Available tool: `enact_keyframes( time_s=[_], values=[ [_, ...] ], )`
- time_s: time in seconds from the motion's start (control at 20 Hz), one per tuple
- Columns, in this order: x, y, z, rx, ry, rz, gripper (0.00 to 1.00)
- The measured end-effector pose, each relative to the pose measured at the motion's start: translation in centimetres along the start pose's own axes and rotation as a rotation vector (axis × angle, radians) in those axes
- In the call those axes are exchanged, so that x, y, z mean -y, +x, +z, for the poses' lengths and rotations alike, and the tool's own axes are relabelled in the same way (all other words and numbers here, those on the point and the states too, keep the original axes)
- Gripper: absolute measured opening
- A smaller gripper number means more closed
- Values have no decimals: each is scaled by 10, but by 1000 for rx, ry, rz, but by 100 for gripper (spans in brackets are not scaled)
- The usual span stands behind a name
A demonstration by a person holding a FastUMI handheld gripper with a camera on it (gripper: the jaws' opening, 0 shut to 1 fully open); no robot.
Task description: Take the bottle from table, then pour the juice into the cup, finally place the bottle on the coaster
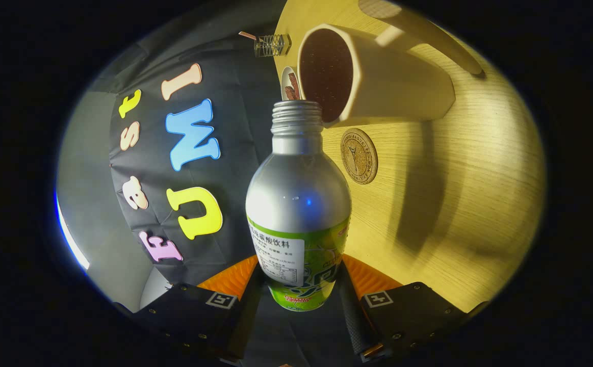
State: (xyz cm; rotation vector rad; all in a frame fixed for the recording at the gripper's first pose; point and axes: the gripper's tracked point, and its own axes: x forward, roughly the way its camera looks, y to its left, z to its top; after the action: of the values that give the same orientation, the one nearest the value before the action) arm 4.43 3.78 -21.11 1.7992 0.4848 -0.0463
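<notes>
We find the bottle (299, 204) held between the fingers (347, 316), tipped over so that its open threaded neck points at the mouth of the cup (372, 84). The fingers pinch it from both sides at the lower, labelled part of the body; the cap is off.

We judge the bottle to be thin metal: stiff enough not to buckle under a firm pinch, but smooth and rounded, so liable to slip or twist if the hold is slack. The printed label band likely offers a little more friction than the bare shoulder above it. Its weight we cannot tell, as the fill level is hidden. The straight lower wall, where it is now held, seems the right place to hold it; the shoulder tapers and the neck is too narrow for a steady pour.

The neck sits just in front of the cup's rim, appearing to overlap its lower edge; we cannot tell whether they touch. No stream of juice is visible. The cup's inside looks dark; whether that is liquid or shadow is unclear.

The round coaster (359, 156) lies bare on the wooden table (469, 204), just beside the cup's base. A small clear object (272, 45) stands at the table's far edge.
</notes>
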Motion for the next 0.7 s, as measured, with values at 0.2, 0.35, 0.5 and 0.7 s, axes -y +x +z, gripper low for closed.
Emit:
enact_keyframes(
  time_s=[0.2,0.35,0.5,0.7],
  values=[
    [-2,-1,-1,-8,30,1,75],
    [-6,0,0,-10,62,10,75],
    [-8,3,0,-13,80,11,75],
    [-8,2,0,-16,95,6,75]
  ],
)
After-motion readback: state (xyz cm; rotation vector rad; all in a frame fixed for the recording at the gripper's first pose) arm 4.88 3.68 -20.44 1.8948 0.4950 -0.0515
